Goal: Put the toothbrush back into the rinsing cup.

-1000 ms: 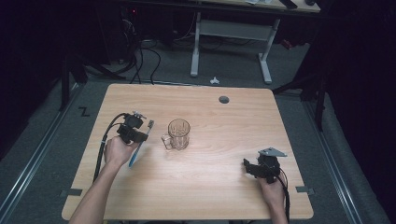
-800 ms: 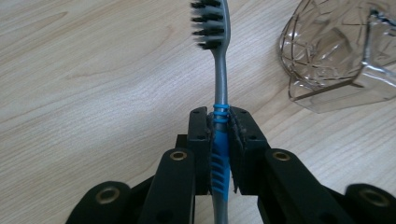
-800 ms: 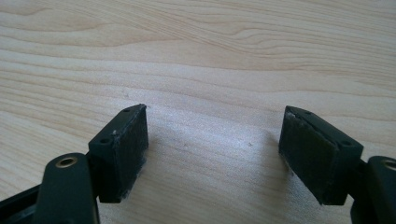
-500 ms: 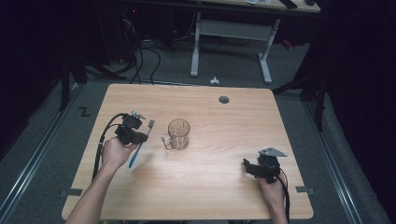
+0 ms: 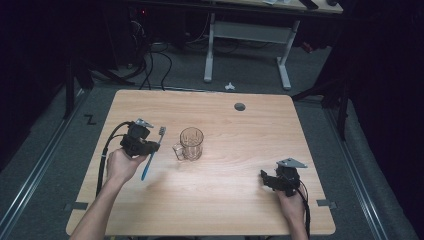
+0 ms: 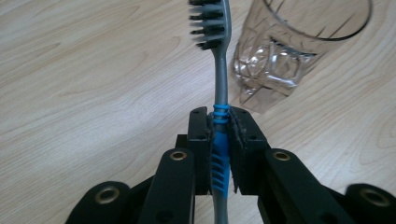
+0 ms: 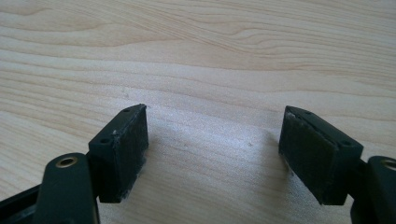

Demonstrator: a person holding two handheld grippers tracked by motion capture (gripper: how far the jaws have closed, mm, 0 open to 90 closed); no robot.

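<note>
Raised toothbrush (image 6: 220, 70), bristle tip cropped

Left clamped, right wide open.

Your left gripper (image 5: 156, 145) hangs over the table's left half, jaws pinched tight on the toothbrush (image 6: 220, 140), pads squeezing its blue grip from both sides; your left forearm runs up from the bottom edge, hand wrapped round the body, cable looping off to the left. Your right gripper (image 7: 215, 154) sits low at the right near edge, jaws spread wide with bare table between the pads.
</note>
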